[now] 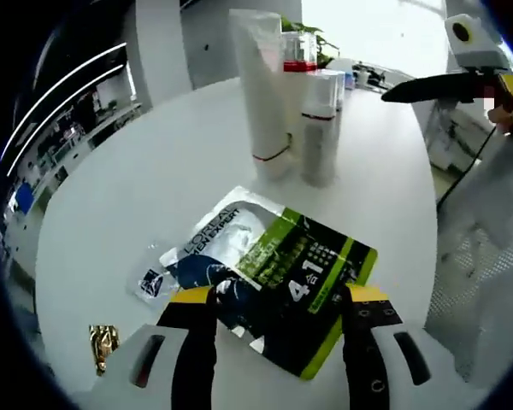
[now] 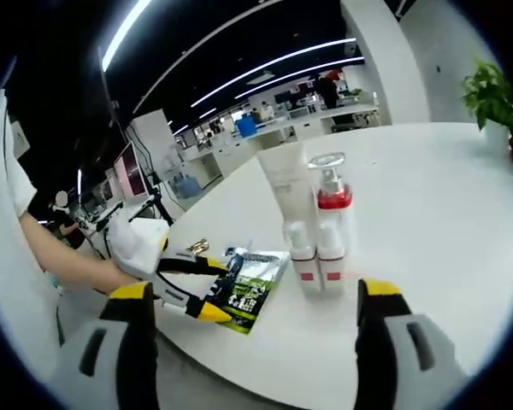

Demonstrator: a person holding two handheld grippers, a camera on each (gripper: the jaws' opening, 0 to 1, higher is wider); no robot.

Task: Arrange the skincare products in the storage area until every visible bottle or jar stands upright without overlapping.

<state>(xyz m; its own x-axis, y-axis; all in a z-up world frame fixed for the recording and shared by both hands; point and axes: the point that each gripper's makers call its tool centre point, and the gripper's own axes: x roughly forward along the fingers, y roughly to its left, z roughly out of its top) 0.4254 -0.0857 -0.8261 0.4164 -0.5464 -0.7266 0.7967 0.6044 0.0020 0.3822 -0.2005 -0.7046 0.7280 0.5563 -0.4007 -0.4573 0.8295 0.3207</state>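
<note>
Two grippers are at work over a round white surface (image 1: 154, 171). In the left gripper view, the left gripper (image 1: 278, 299) has its black jaws with yellow tips spread wide apart. They sit on each side of a flat packet (image 1: 274, 273) that lies on the surface. The packet is silver, black and green, with a big "4" and "1" on it. I cannot tell if the jaws touch the packet, and they do not squeeze it. A small clear sachet (image 1: 152, 278) lies just beside the packet, and a little gold thing (image 1: 103, 342) lies near the edge of the surface.

Farther back, a tall white tube (image 1: 263, 90) stands upright. A white bottle (image 1: 320, 128) stands just beside it. A pump bottle with a red band (image 1: 298, 55) stands behind them. The right gripper (image 1: 440, 87) shows far off at the top right of this view.

In the right gripper view, the right gripper (image 2: 261, 320) is wide open too and holds nothing. It is up off the surface, well apart from the bottles. The tube (image 2: 284, 188) and the red-banded pump bottle (image 2: 332, 213) stand close together in the middle of the surface (image 2: 427, 188). The packet (image 2: 252, 286) lies to their left, with the left gripper (image 2: 201, 289) around its near end. A person's bare arm (image 2: 64, 256) reaches in from the left. A green plant (image 2: 494, 98) stands at the far right.
</note>
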